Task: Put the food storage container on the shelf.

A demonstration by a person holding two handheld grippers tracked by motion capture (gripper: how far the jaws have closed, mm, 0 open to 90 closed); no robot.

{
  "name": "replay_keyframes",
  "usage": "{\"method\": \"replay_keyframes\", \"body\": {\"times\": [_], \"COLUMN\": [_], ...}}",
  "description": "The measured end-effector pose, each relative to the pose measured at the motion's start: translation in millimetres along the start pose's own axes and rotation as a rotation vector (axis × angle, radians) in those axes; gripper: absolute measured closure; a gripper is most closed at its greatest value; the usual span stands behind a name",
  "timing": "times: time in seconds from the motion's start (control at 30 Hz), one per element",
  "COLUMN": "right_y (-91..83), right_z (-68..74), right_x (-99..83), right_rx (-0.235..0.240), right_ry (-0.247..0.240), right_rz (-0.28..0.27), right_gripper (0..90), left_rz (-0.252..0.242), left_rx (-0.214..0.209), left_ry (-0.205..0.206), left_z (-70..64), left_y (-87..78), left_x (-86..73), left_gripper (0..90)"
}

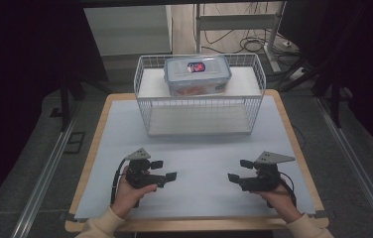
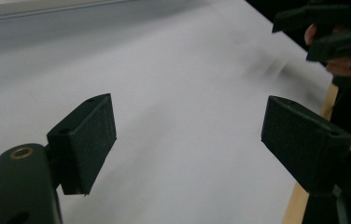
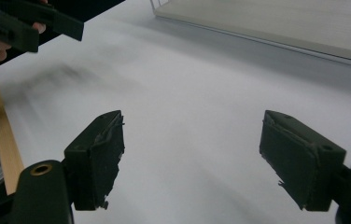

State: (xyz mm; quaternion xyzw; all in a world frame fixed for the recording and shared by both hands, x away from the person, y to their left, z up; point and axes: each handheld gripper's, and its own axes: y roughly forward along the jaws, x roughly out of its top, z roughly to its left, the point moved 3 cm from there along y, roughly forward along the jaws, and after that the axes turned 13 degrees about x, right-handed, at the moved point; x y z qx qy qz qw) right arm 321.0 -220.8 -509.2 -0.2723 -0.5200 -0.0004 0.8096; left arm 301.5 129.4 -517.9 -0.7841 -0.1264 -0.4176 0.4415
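Pale grey matting covers the wooden table, which stands in a dim room with cables on the floor behind it. At the far edge of the table sits a white wire basket with an upper shelf, and on that shelf rests a clear plastic food box with a blue-rimmed clip lid, well apart from both hands. The person's forearms come in from the near edge, cream sleeves at the wrists. The left gripper is held low over the mat at the near left, its jaws turned inward toward the other hand and standing wide apart with nothing between them. The right gripper mirrors it at the near right, pointing inward, jaws likewise wide and empty above bare mat.
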Motion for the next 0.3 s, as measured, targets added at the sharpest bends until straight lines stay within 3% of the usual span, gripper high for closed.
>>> {"method": "replay_keyframes", "body": {"times": [0.07,0.17,0.3], "right_y": [-0.9,-1.8,-0.4], "right_z": [0.0,-0.9,-3.1], "right_x": [-0.2,-1.0,-3.5], "right_rx": [-0.003,-0.011,-0.049], "right_ry": [0.002,-0.004,-0.015], "right_rz": [-0.012,-0.023,0.001], "right_gripper": [21.8,20.7,17.3], "left_rz": [0.003,0.011,0.014], "left_rx": [0.009,0.019,0.025], "left_ry": [0.009,-0.012,-0.024], "left_z": [0.2,4.8,7.4], "left_y": [1.4,4.4,6.1], "left_x": [-2.4,-5.8,-5.4], "left_gripper": [17.7,17.8,17.9]}}
